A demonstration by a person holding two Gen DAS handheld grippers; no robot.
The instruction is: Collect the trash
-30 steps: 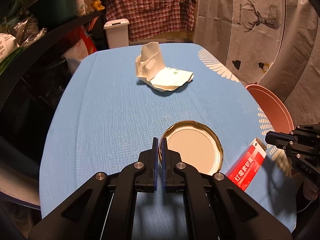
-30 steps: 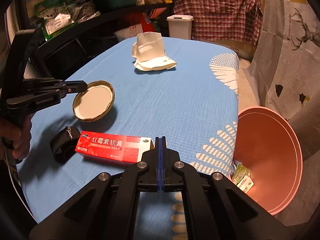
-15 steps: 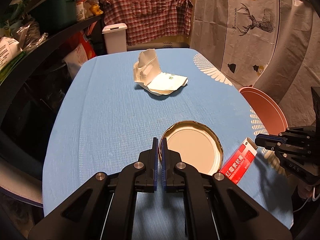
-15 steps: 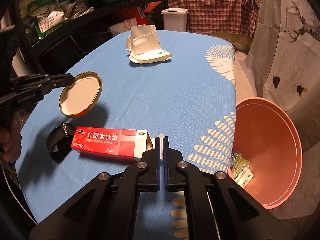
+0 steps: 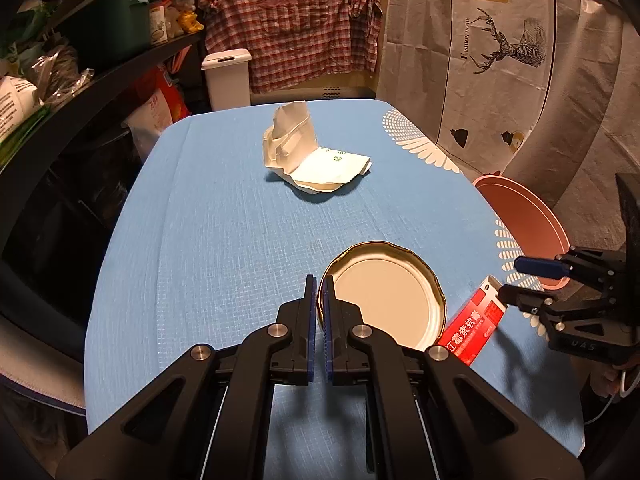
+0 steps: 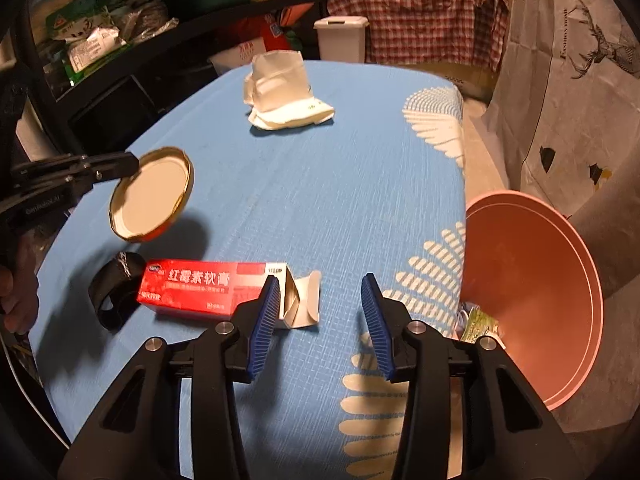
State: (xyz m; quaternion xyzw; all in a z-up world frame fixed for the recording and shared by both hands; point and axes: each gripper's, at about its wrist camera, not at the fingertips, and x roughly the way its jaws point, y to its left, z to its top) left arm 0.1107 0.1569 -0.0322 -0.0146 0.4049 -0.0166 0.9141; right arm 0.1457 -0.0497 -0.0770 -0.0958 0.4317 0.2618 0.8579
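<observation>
Blue cloth covers the table, and several pieces of trash lie on it. The left gripper is closed tightly on the rim of the gold jar lid and holds it lifted above the cloth near the table's left edge; its shadow falls below it in the right wrist view. The right gripper has just been opening, and its jaws now stand moderately wide with nothing pressed between them. The red carton lies flat near the front edge, and its opened white flap end sits just beside the left blue pad, partly inside the gap.

I judge that the step in hand is to take this carton. To do it well, the right gripper should go a little to the left and lower, so both pads come over the firm body of the carton and not only over the loose flap, which would bend or slip. The jaws look wide enough for its narrow side. A black ring-shaped object touches the far end of the carton, so a straight lift is better than dragging.

The pink bin stands beside the table's right edge, already with some wrappers inside. The crumpled white paper packaging waits near the far edge.
</observation>
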